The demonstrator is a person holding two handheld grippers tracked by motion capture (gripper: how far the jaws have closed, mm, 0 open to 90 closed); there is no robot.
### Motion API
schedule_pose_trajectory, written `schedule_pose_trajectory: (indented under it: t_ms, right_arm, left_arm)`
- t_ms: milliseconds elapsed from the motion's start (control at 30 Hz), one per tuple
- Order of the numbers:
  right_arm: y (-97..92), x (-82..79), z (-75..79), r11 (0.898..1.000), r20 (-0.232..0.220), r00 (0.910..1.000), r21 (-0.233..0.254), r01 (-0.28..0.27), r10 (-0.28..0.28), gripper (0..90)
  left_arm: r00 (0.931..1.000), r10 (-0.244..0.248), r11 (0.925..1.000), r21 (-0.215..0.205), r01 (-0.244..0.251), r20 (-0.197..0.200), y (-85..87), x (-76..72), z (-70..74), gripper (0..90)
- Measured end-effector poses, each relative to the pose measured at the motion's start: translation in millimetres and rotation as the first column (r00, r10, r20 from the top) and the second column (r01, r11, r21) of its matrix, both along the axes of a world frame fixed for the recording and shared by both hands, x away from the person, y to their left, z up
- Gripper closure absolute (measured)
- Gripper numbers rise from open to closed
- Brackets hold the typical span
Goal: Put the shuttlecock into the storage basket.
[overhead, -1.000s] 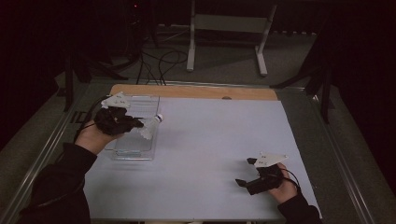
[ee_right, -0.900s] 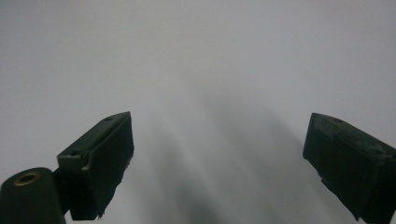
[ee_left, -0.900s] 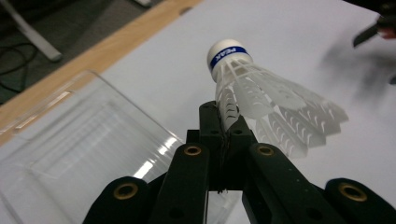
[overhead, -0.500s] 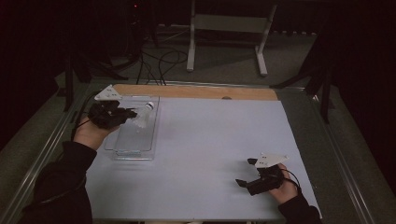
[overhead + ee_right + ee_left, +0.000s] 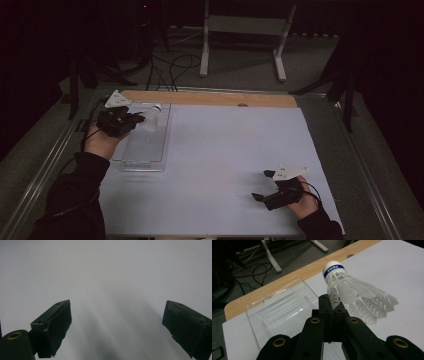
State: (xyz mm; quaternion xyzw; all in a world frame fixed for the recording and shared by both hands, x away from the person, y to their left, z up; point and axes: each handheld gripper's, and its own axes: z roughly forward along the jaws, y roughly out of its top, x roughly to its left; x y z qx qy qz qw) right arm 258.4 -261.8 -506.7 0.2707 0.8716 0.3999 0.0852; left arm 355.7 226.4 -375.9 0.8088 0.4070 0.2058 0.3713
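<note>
Over the far left of the white counter (image 5: 225, 165), in the high view, the left gripper (image 5: 134, 120) pinches a white plastic shuttlecock with a blue-banded cork (image 5: 151, 116) above the far end of a clear rectangular plastic tray (image 5: 145, 160). The right gripper (image 5: 262, 186) rests near the front right, jaws spread. From the left gripper view, its jaws clamp one skirt vane, the cork tilting up and away. From the right gripper view, the jaws gape over bare counter.
</note>
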Motion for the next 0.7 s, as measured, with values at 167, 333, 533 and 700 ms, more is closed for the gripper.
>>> schedule_pose_trajectory:
  t_ms: [167,333,533,700]
  right_arm:
    - [1.1,-0.8,0.0,1.000,0.002,1.0000,-0.004,-0.005,0.005,8.9]
    - [0.9,-1.0,0.2,1.000,0.004,0.9999,-0.002,-0.011,0.011,8.9]
    - [1.4,-1.4,0.6,1.000,0.004,0.9999,-0.002,-0.013,0.013,8.9]
    - [2.6,-1.5,0.6,1.000,0.004,0.9999,-0.002,-0.016,0.016,8.9]
  left_arm:
    - [0.9998,0.019,0.9998,-0.007,-0.019,-0.005,-0.6,2.5,-6.6,89.6]
    - [0.9992,0.040,0.9991,-0.015,-0.040,0.002,-1.2,4.9,-12.5,89.6]
    - [0.9983,0.056,0.9980,-0.028,-0.056,-0.015,-1.7,9.6,-24.9,89.6]
    - [0.9972,0.067,0.9975,-0.020,-0.068,-0.032,-2.7,12.6,-35.1,89.6]
